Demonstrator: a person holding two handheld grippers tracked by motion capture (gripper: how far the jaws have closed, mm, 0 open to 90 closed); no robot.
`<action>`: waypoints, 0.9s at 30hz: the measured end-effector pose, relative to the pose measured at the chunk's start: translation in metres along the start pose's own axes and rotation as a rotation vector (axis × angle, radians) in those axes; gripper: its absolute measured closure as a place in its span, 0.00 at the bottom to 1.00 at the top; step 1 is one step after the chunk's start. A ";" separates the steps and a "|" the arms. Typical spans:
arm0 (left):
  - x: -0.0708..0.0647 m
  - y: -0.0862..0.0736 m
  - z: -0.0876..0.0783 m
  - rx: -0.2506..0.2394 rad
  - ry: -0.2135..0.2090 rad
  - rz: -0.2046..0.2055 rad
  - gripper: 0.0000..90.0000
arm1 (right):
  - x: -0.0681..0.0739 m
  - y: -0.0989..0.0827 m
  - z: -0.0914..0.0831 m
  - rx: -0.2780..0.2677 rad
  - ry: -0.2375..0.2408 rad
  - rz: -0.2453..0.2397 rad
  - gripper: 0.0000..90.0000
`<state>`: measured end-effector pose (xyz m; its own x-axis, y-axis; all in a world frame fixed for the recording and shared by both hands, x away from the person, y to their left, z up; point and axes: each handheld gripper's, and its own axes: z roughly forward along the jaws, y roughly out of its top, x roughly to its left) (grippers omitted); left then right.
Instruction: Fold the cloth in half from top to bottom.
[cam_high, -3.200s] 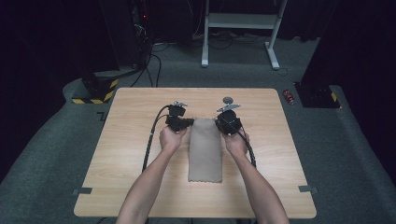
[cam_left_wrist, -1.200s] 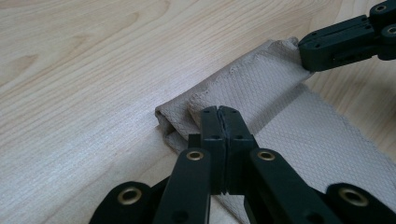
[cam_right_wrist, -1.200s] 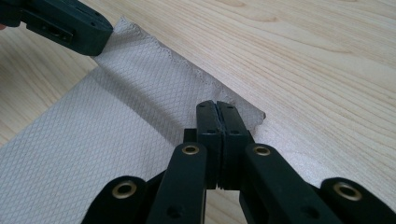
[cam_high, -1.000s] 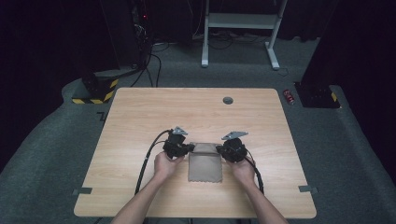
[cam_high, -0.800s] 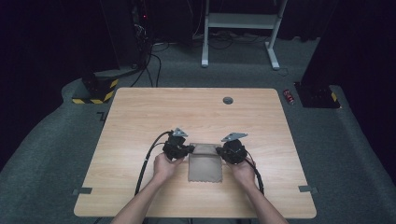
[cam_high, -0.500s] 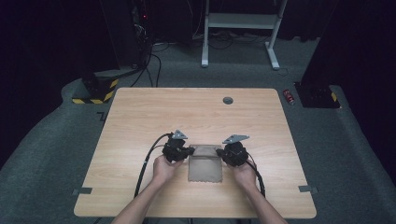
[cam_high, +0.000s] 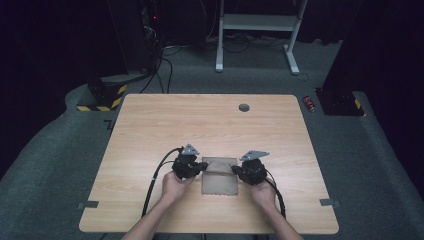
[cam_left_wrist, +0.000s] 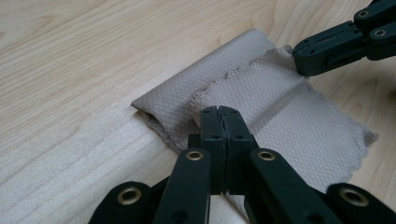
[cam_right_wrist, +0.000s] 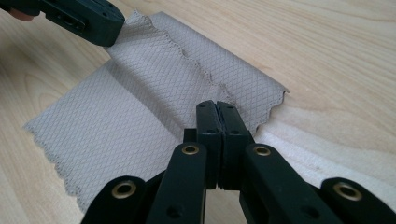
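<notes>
A beige quilted cloth (cam_high: 219, 177) lies folded on the wooden table (cam_high: 200, 120) near its front edge. Its scalloped upper edge is doubled back over the lower layer (cam_left_wrist: 289, 116) (cam_right_wrist: 130, 112). My left gripper (cam_high: 202, 167) (cam_left_wrist: 219, 109) is shut, pinching the upper layer's edge at the cloth's left side. My right gripper (cam_high: 237, 171) (cam_right_wrist: 217, 105) is shut on the same edge at the right side. Each gripper view has the other gripper's jaws at the far corner of the cloth. Both hands rest low over the table.
A round grey grommet (cam_high: 244, 107) sits near the table's far edge. Black cables trail from both grippers toward the front edge. On the carpet lie a small red object (cam_high: 310, 103) at the right and a yellow-and-black striped block (cam_high: 102, 97) at the left. A white frame (cam_high: 255, 30) stands behind.
Since the earliest frame both grippers have come toward the person with the cloth's far edge, folding the long cloth in half. Over the last second they have stayed almost still.
</notes>
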<state>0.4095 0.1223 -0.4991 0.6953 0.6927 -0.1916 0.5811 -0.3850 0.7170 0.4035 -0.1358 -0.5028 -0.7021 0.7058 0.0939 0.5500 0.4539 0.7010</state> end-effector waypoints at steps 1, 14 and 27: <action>-0.002 -0.002 -0.001 0.000 0.001 0.008 0.99 | 0.001 -0.001 0.000 0.002 0.002 0.005 0.99; -0.010 -0.007 -0.003 -0.005 0.009 0.033 0.99 | 0.004 -0.012 -0.008 -0.022 0.034 0.026 0.99; -0.018 -0.016 -0.009 0.002 0.014 0.058 0.99 | 0.013 -0.020 -0.012 -0.016 0.055 0.025 0.99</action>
<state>0.3837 0.1212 -0.5011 0.7220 0.6776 -0.1402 0.5406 -0.4259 0.7255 0.3784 -0.1421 -0.5074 -0.7125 0.6854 0.1501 0.5608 0.4278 0.7088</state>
